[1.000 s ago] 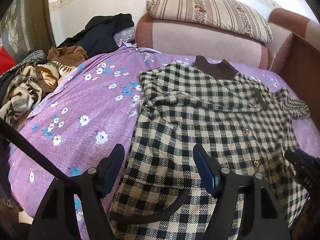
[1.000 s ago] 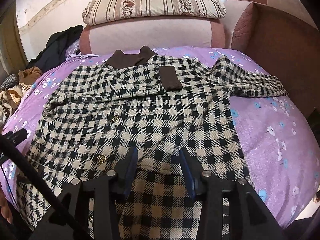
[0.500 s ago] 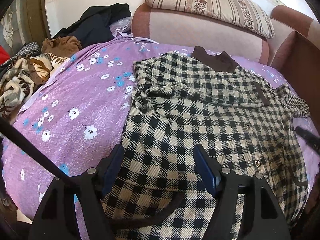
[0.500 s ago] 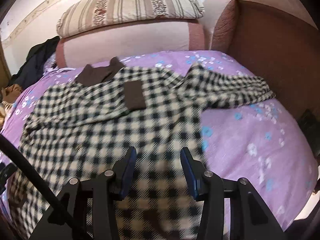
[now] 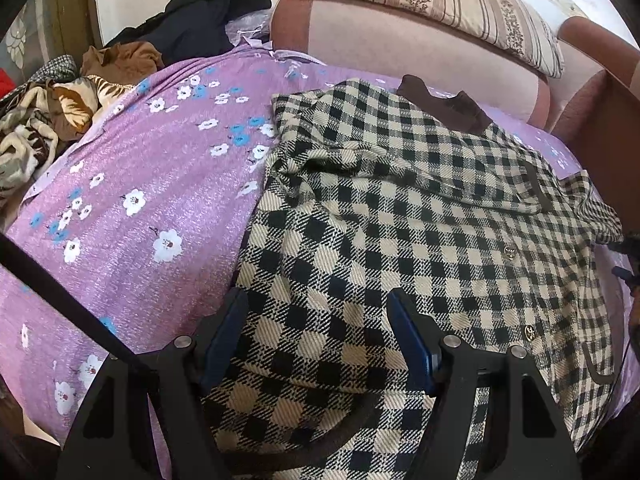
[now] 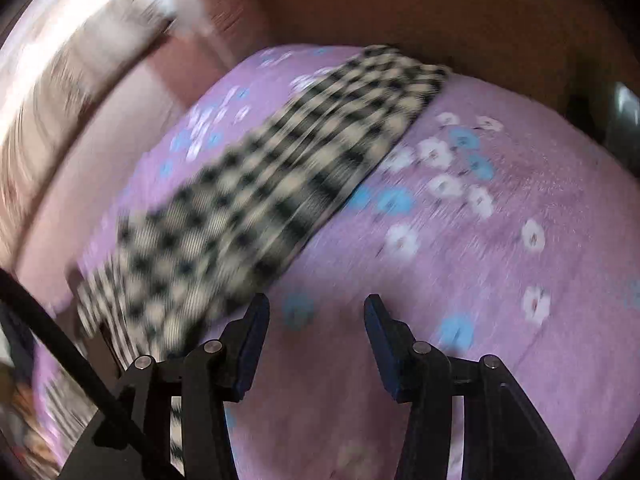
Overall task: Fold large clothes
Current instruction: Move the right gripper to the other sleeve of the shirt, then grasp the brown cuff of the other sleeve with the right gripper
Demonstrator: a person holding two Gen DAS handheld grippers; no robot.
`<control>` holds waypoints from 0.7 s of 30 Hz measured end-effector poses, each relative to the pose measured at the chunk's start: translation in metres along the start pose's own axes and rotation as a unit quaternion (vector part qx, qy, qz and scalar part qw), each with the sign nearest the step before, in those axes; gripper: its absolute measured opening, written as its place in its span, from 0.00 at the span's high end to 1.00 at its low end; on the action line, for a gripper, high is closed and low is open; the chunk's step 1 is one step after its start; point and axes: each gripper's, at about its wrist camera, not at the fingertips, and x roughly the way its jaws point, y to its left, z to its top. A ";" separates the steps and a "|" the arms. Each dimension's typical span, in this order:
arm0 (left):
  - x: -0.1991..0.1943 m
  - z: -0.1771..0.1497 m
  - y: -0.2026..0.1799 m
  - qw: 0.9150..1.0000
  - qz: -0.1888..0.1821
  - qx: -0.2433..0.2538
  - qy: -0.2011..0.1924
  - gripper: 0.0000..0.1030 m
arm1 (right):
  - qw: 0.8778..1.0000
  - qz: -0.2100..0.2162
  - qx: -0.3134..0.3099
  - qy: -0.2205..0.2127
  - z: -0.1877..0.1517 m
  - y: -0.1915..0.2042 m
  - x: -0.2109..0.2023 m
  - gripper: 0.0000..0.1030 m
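A black and cream checked coat (image 5: 400,220) with a brown collar lies spread on the purple flowered bedsheet (image 5: 152,184). My left gripper (image 5: 316,316) hangs open just above the coat's lower left part, its jaws wide and apart from the cloth. In the blurred right wrist view, one checked sleeve (image 6: 280,184) stretches diagonally over the bedsheet (image 6: 480,240). My right gripper (image 6: 316,316) stands over bare sheet beside the sleeve's lower edge, its jaws opening with nothing between them.
A pile of crumpled clothes (image 5: 48,120) and a black garment (image 5: 200,28) lie at the bed's far left. A pink bolster (image 5: 400,44) with a striped pillow (image 5: 440,4) lines the back. A brown sofa arm (image 6: 440,12) borders the right side.
The right gripper swept fast to the right, off the coat's body toward the outstretched sleeve, rolling as it went, and its jaws widened. The left gripper sank slightly toward the coat.
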 end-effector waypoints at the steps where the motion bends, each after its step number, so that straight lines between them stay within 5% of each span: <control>1: 0.002 0.000 0.000 1.000 0.000 0.000 0.001 0.31 | 1.000 0.002 0.010 -0.003 0.008 -0.006 0.000 0.48; 5: 0.010 -0.002 -0.002 1.000 0.002 0.002 0.008 0.31 | 0.999 -0.004 0.039 -0.023 0.036 -0.028 0.003 0.48; 14: 0.018 -0.006 -0.007 1.000 0.013 0.017 -0.007 0.29 | 0.988 0.063 0.134 -0.046 0.098 -0.086 0.018 0.48; 21: 0.026 -0.008 -0.012 0.999 0.030 0.035 -0.020 0.28 | 0.988 0.070 0.121 -0.064 0.131 -0.086 0.037 0.48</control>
